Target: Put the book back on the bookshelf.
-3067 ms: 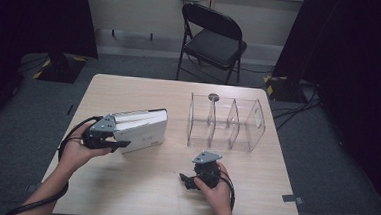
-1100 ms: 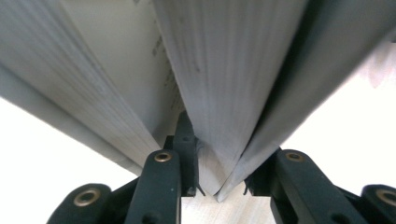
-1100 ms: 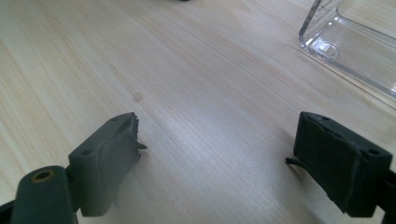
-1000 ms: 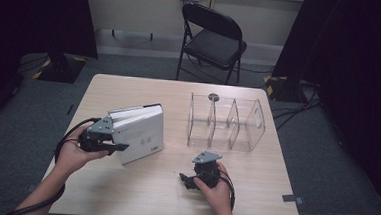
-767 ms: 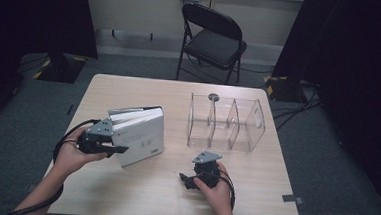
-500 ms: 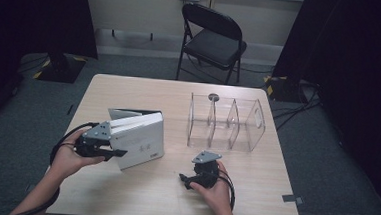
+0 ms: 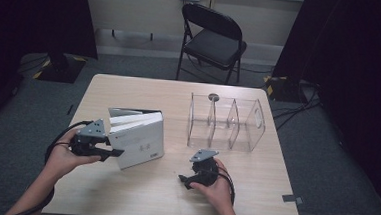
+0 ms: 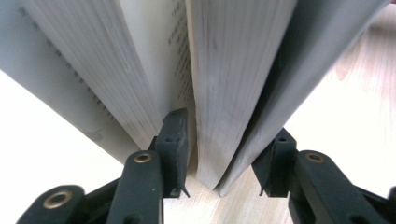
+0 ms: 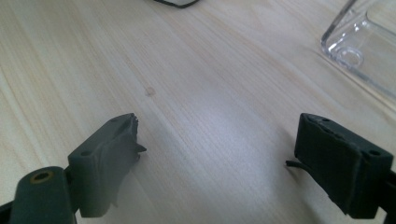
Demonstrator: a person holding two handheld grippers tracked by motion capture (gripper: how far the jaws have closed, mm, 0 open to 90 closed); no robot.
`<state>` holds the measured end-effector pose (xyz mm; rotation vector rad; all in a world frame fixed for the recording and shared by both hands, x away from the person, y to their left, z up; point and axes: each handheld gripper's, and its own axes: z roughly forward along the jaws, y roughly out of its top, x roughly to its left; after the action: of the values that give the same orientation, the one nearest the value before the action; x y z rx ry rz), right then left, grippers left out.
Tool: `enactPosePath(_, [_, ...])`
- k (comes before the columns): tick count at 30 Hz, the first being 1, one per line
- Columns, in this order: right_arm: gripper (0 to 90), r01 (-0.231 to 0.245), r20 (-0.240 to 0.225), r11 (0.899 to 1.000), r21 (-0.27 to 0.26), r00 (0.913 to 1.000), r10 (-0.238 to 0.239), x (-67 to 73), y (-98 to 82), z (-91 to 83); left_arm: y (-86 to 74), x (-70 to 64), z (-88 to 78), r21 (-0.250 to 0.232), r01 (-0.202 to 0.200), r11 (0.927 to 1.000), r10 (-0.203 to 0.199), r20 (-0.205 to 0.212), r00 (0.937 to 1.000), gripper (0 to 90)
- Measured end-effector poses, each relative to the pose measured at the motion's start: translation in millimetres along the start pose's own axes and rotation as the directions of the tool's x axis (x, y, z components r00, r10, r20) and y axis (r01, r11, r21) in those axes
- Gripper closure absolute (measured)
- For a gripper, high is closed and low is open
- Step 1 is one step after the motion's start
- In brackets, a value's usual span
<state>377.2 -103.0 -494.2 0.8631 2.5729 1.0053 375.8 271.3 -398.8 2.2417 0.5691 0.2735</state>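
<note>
- My left gripper (image 7: 106,150) sits at the near-left part of the surface (image 7: 138,194), its jaws pointing right into the open edge of the book (image 7: 139,139).
- The book stands on the surface left of centre, white cover facing me, pages fanned a little at its top.
- In the left gripper view one jaw is pushed in between two blocks of pages, and the other lies outside the cover on the far side of a thin block (image 8: 224,93).
- My left jaws have just been opening; that thin block and the cover are between them, and a small gap shows beside each pad, so they bracket the pages loosely and do not clamp them.
- The book's lower corner (image 8: 215,182) rests on the wood just ahead of my left jaws.
- My right gripper (image 7: 190,179) rests on the near-middle of the surface under my right hand (image 7: 218,187), well apart from the book.
- In the right gripper view my right jaws stand wide, with bare wood between them and nothing held.
- A clear divided rack (image 7: 225,122) stands at the far right of the surface, beyond my right gripper; its corner (image 9: 359,42) shows at the top right of the right gripper view.
- A small dark round thing (image 7: 213,97) lies just behind the rack.
- A folding chair (image 7: 210,38) stands on the floor beyond the surface.
</note>
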Motion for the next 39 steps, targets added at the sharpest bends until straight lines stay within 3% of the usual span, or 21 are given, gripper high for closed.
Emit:
enactPosePath(16, [14.0,0.099,-0.062,0.994,0.033,0.9933,-0.097,-2.4,36.5,-5.7,-18.0,-1.6,5.2,0.044,0.022,0.9988,-0.021,-0.026,0.9995,53.5])
enactPosePath(24, [14.7,0.152,-0.095,0.987,0.057,0.9846,-0.147,-4.4,51.0,-7.9,-30.7,-4.8,13.5,0.064,0.048,0.9968,-0.046,-0.022,0.9987,49.3])
enactPosePath(27, [14.7,0.158,-0.100,0.986,0.051,0.9832,-0.153,-4.9,56.7,-9.2,-36.2,-7.2,16.6,0.081,0.068,0.9944,-0.066,-0.024,0.9975,48.0])
enactPosePath(29, [14.7,0.168,-0.102,0.984,0.053,0.9816,-0.162,-4.6,59.7,-8.9,-39.2,-7.3,17.7,0.096,0.058,0.9937,-0.055,-0.036,0.9979,46.7])
enactPosePath(31, [15.3,0.180,-0.106,0.982,0.060,0.9791,-0.173,-3.8,62.1,-8.4,-43.4,-9.4,19.7,0.089,0.085,0.9924,-0.082,-0.034,0.9960,45.4])
enactPosePath(34, [15.3,0.177,-0.112,0.982,0.063,0.9792,-0.169,-2.9,64.4,-8.3,-48.3,-10.4,22.9,0.114,0.077,0.9905,-0.073,-0.044,0.9964,42.6])
enactPosePath(36, [15.3,0.180,-0.125,0.982,0.061,0.9773,-0.171,-2.9,65.6,-8.3,-51.9,-12.4,27.7,0.107,0.104,0.9888,-0.101,-0.040,0.9941,40.9])
enactPosePath(38, [15.3,0.185,-0.123,0.980,0.070,0.9768,-0.175,-2.8,67.1,-9.0,-55.0,-11.5,30.5,0.137,0.105,0.9849,-0.099,-0.051,0.9937,38.2])
enactPosePath(39, [15.4,0.188,-0.123,0.980,0.069,0.9761,-0.179,-2.9,67.8,-9.5,-56.4,-12.0,32.4,0.128,0.118,0.9847,-0.112,-0.050,0.9925,37.7])
